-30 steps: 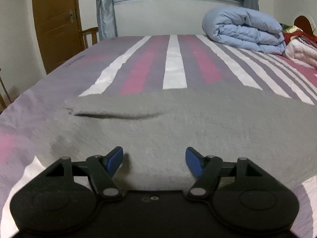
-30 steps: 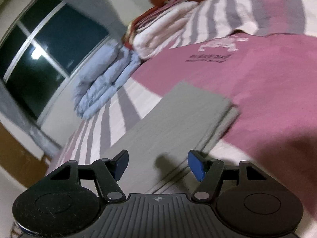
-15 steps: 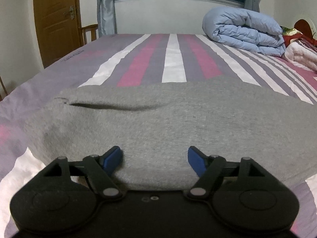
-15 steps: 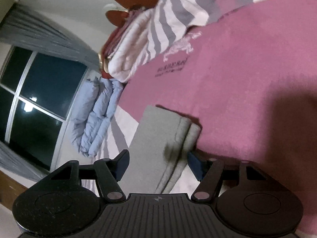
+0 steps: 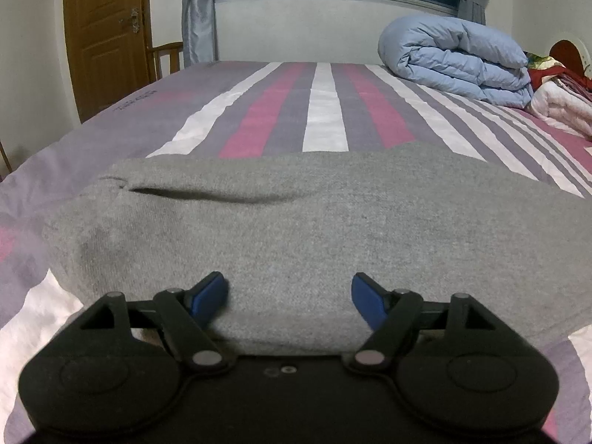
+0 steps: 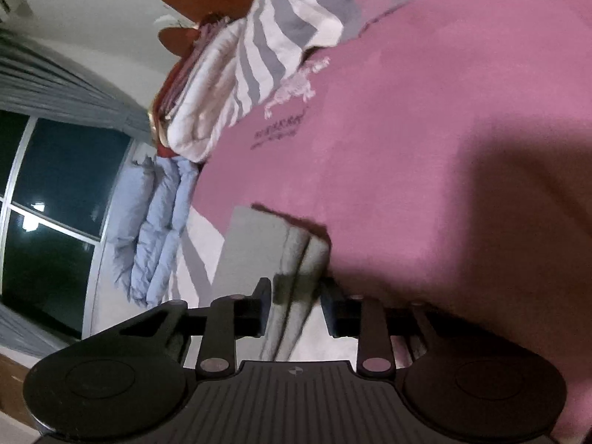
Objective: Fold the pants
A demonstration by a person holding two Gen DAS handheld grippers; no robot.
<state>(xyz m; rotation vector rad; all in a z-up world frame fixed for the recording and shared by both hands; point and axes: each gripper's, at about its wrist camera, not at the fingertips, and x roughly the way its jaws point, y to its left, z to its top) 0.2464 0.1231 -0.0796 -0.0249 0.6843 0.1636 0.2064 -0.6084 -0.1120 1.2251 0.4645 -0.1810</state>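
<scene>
The grey pants (image 5: 296,229) lie flat across the striped bed, filling the lower half of the left wrist view, with a dark pocket slit at the left. My left gripper (image 5: 288,298) is open and empty, low over their near edge. In the right wrist view the layered end of the pants (image 6: 292,259) runs between my right gripper (image 6: 294,307), whose jaws are half closed around the stacked edge with a gap still on each side.
A rolled blue duvet (image 5: 455,59) and folded blankets (image 5: 558,100) sit at the far right of the bed. A wooden door (image 5: 105,33) and a chair are at the left. The pink sheet (image 6: 425,148) spreads beyond the pants' end.
My left gripper moved slightly forward over the pants. My right gripper rolled, dropped to the pants' end and narrowed its jaws around the layered edge.
</scene>
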